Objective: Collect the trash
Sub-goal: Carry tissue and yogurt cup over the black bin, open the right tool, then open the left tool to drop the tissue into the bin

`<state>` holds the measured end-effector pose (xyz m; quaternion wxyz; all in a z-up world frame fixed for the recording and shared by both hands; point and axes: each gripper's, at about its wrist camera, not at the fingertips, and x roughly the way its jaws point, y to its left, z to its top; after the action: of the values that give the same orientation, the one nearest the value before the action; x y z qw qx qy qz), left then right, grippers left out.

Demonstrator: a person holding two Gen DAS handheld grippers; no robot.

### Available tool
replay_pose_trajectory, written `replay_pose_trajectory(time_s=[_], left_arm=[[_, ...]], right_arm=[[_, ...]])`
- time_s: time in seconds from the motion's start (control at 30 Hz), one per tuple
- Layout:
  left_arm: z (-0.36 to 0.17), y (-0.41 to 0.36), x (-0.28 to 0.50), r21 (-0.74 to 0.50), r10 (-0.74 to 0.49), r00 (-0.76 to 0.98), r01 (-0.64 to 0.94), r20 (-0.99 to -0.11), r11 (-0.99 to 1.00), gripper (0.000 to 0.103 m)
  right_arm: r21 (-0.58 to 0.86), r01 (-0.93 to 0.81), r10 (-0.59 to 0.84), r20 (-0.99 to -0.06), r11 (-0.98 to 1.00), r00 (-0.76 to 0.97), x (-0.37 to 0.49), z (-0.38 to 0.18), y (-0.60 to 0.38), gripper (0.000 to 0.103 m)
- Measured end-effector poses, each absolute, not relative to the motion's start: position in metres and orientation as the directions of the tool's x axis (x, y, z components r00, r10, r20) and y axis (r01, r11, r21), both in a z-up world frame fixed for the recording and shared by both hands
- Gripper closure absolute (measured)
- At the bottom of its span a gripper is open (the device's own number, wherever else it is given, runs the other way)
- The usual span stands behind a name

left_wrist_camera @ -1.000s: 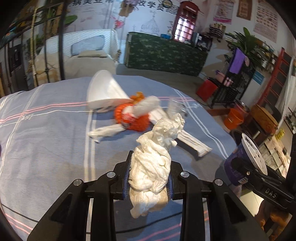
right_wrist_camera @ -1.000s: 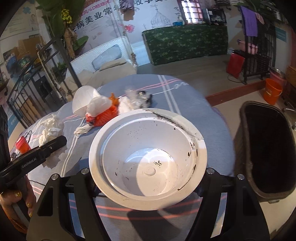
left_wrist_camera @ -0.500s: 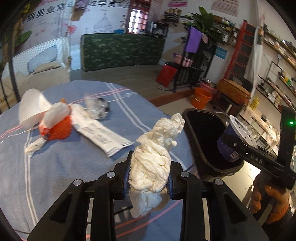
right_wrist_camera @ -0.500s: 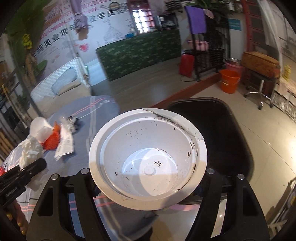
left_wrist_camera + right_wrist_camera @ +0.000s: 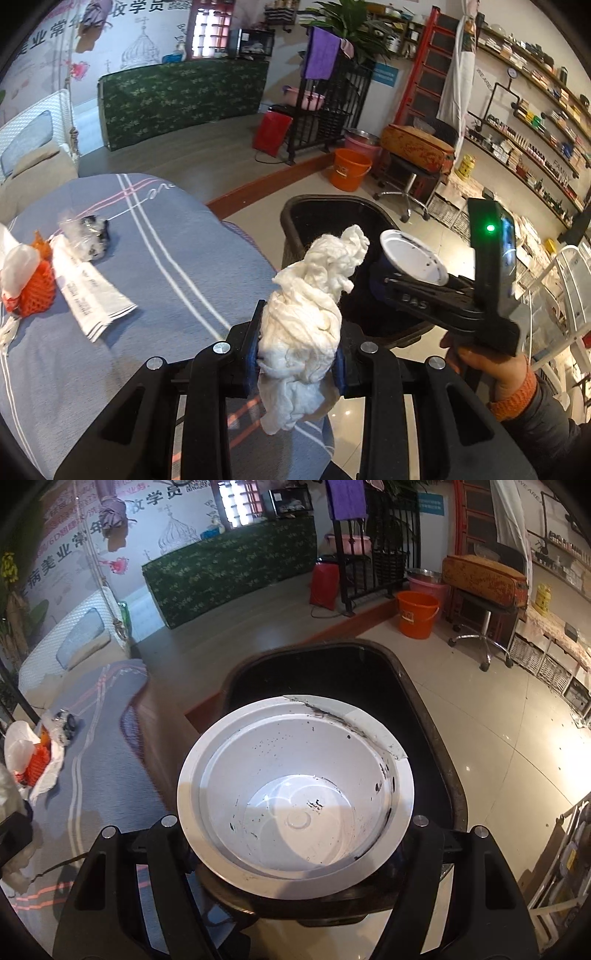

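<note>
Left gripper [image 5: 297, 363] clamps tissue wad [image 5: 310, 314]; right gripper [image 5: 295, 849] — cup [image 5: 295, 805], over bin [image 5: 436, 746]

white tissue wad [image 5: 310, 317], black bin [image 5: 424, 716], seemingly blue-striped tablecloth [image 5: 177, 266]

Bin [image 5: 424, 716] mouth open beneath cup [image 5: 295, 812]

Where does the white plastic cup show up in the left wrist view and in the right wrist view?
Left wrist view: the white cup sits right of centre, clamped by the right hand-held gripper, above the black bin.
Right wrist view: the cup fills the centre, mouth toward the camera.
Shared landmark: the orange bucket on the floor.
</note>
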<state>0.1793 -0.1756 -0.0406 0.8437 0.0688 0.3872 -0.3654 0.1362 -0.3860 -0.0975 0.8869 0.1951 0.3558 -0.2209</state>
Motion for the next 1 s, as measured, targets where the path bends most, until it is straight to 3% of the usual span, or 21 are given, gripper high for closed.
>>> replay_pose_trajectory(time_s=[0.2, 1.0], left_arm=[[-0.047, -0.198, 0.180, -0.165, -0.570, 0.393, 0.702, -0.722, 0.693, 0.073], [-0.077, -0.313, 0.187, -0.175, -0.552, 0.233, 0.791, -0.801, 0.587, 0.072]], right_arm=[[0.192, 0.541, -0.240, -0.743, 0.819, 0.625, 0.141, -0.112, -0.396, 0.022], [0.222, 0.691, -0.406, -0.671, 0.688, 0.620, 0.042, -0.075, -0.447, 0.020]])
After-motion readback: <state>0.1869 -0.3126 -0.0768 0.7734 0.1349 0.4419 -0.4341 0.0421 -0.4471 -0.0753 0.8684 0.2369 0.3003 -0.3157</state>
